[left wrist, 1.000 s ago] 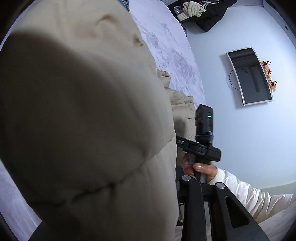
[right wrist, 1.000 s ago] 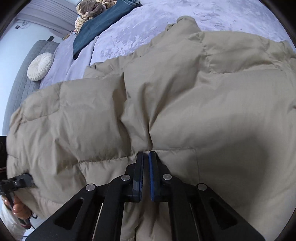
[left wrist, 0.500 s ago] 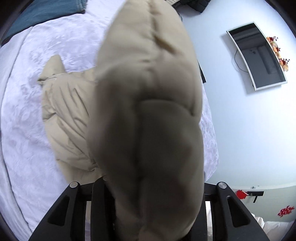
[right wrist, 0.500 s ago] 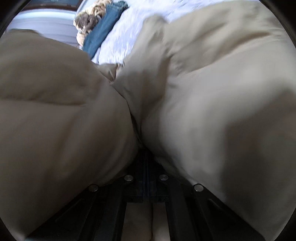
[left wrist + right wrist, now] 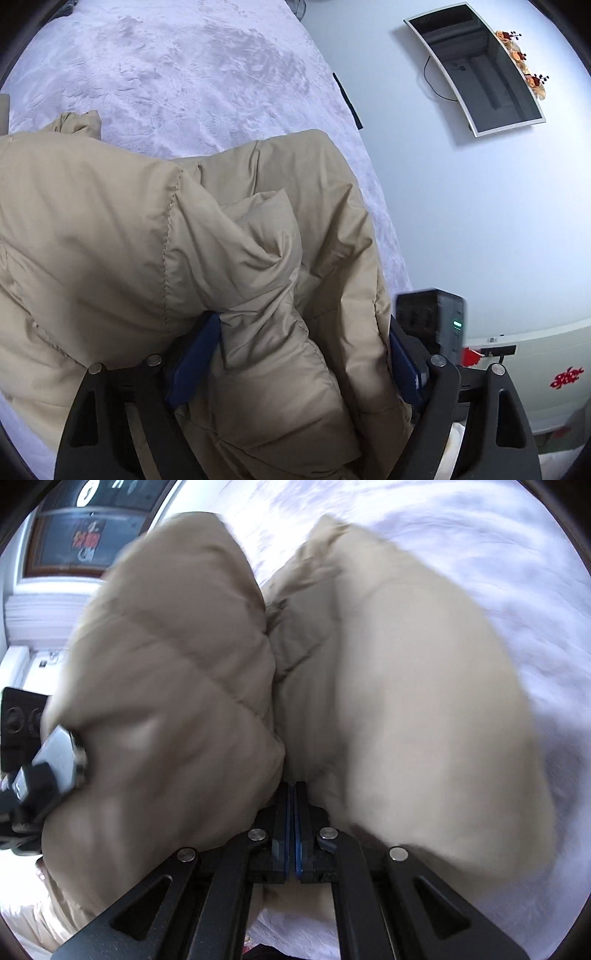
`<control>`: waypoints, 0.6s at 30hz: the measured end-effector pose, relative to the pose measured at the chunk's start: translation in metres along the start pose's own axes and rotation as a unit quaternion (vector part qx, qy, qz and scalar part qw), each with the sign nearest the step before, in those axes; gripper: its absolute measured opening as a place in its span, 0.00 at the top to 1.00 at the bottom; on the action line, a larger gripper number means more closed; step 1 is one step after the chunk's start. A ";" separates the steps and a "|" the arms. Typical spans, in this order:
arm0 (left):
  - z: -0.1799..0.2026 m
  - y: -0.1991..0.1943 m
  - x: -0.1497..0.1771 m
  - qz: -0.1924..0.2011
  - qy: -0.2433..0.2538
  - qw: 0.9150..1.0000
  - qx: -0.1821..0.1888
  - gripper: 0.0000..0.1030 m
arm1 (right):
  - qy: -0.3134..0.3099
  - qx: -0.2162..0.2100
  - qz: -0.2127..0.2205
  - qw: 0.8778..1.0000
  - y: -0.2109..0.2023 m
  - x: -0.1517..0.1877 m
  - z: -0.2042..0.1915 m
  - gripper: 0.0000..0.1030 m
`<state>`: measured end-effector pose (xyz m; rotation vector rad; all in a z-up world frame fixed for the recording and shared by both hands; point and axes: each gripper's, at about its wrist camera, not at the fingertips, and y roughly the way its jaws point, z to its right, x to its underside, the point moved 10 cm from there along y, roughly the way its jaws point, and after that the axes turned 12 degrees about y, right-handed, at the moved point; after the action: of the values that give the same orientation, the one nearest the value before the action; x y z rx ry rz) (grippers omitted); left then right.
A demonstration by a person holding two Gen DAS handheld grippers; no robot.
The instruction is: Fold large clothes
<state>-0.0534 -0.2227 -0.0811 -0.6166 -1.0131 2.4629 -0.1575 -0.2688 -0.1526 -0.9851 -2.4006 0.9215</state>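
Gripping the tan puffer jacket (image 5: 424, 686), the right tongs (image 5: 294, 823) pinch 1 thin fold; the left tongs (image 5: 295, 354) spread wide around its bulk, folding over the bed (image 5: 207, 74).

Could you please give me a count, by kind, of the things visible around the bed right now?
Beige puffer jacket: 1
White bedspread: 1
Wall-mounted screen: 1
Claws, left claw and right claw: 2
Total: 5
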 end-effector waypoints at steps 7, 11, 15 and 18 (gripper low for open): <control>0.010 0.014 -0.007 0.003 0.013 0.999 -0.033 0.17 | -0.008 0.005 0.050 0.999 -0.058 0.019 -0.010 0.60; 0.008 0.018 -0.013 0.008 0.019 0.999 -0.043 0.17 | -0.061 -0.017 0.060 0.996 -0.088 0.047 -0.043 0.23; 0.014 0.011 -0.020 0.013 0.035 0.998 -0.056 0.17 | -0.133 -0.025 0.012 0.991 -0.093 0.081 -0.066 0.22; 0.021 -0.008 -0.026 0.032 0.062 0.995 -0.073 0.17 | -0.162 0.016 0.013 0.987 -0.069 0.081 -0.075 0.22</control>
<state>-0.0414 -0.2422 -0.0553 -0.8496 -1.1486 2.3857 -0.2031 -0.2154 -0.0428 -0.9154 -2.6300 1.2069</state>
